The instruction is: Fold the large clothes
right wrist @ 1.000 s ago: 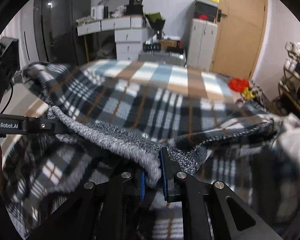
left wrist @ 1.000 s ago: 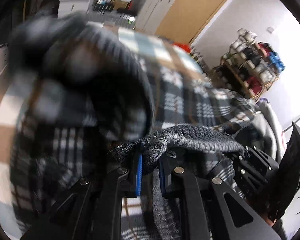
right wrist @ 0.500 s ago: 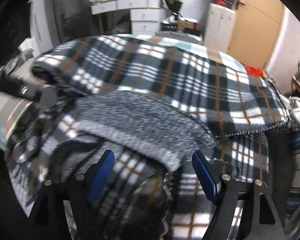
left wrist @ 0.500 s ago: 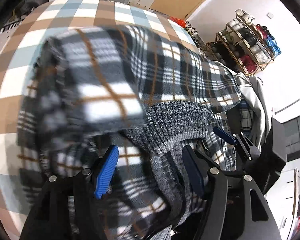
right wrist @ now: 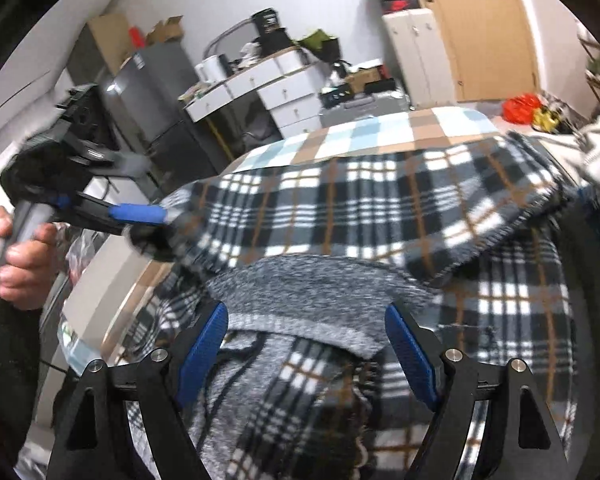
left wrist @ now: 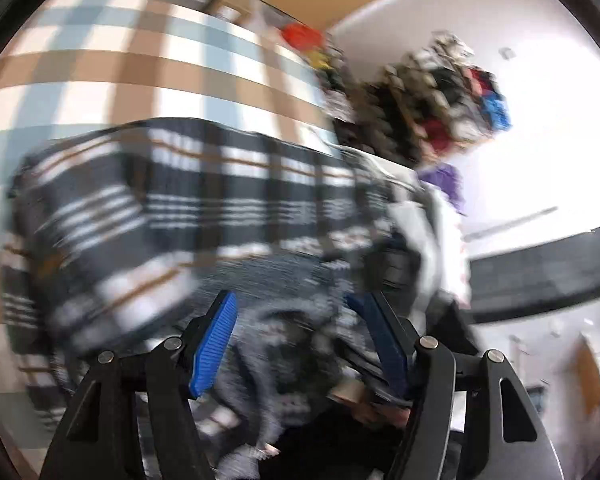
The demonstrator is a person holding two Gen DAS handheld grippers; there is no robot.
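A large black, white and brown plaid garment (right wrist: 364,212) with a grey knit band (right wrist: 312,296) lies folded over on the table; it also shows, blurred, in the left wrist view (left wrist: 204,208). My right gripper (right wrist: 306,344) is open and empty, just above the grey band. My left gripper (left wrist: 300,344) is open and empty over the garment's near edge. In the right wrist view the left gripper (right wrist: 136,220) is at the garment's left corner; I cannot tell if it touches it.
A blue, tan and white checked tablecloth (right wrist: 380,136) covers the table beyond the garment. Other pale clothes (right wrist: 596,148) are piled at the right. A shoe rack (left wrist: 452,100) stands past the table. Drawers, a fridge and a door line the far wall.
Both grippers were shut on the grey knit band a second ago, then opened and let the garment drop folded. The left gripper now swings quickly, blurring its view.
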